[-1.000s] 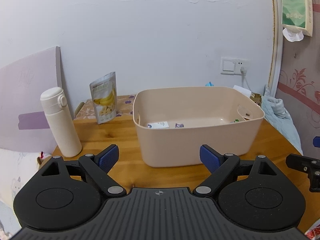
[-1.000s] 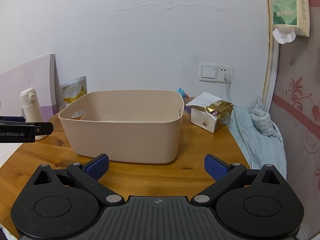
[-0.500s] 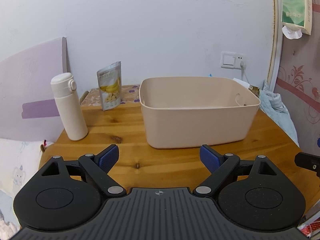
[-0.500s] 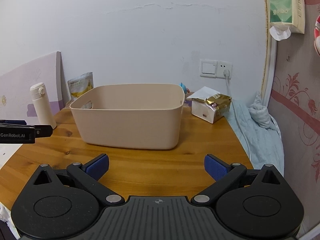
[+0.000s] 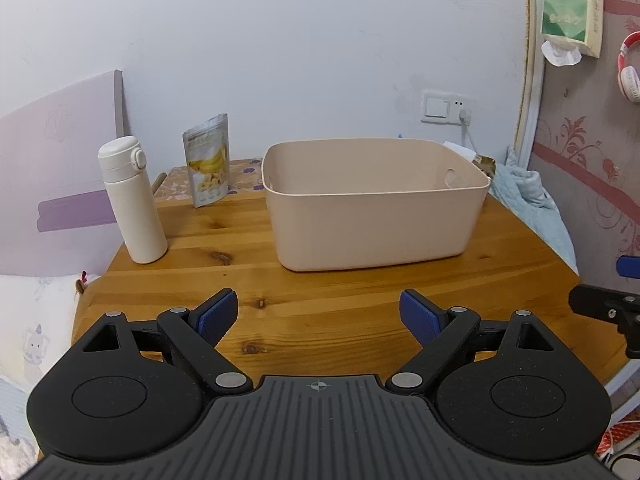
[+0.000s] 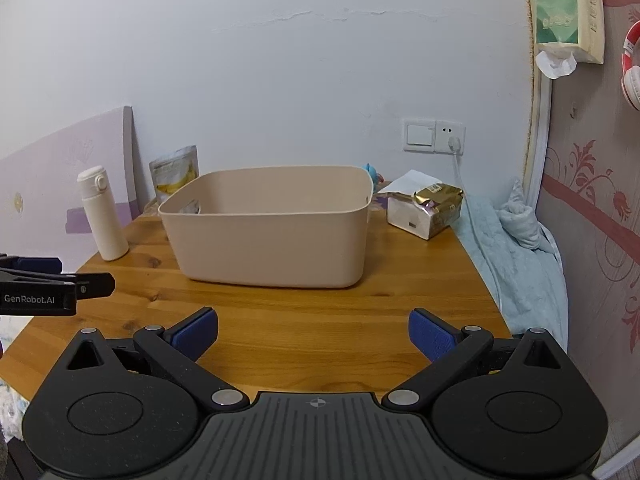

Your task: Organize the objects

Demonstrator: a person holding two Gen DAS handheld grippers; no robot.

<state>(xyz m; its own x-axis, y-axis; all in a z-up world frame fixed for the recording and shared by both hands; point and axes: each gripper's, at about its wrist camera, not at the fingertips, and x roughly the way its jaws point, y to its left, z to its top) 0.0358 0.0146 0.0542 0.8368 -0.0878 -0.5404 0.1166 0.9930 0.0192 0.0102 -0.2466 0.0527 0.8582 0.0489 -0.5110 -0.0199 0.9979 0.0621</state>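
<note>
Beige bin (image 5: 376,220) beyond left gripper (image 5: 319,316), well apart

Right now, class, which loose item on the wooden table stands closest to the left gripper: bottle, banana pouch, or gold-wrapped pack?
The tall white flip-lid bottle; the banana pouch and gold-wrapped pack sit farther back.

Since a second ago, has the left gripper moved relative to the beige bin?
Yes. The left gripper has backed away from the beige bin: the bin looks smaller and farther, and more of the wooden table shows before it.
</note>
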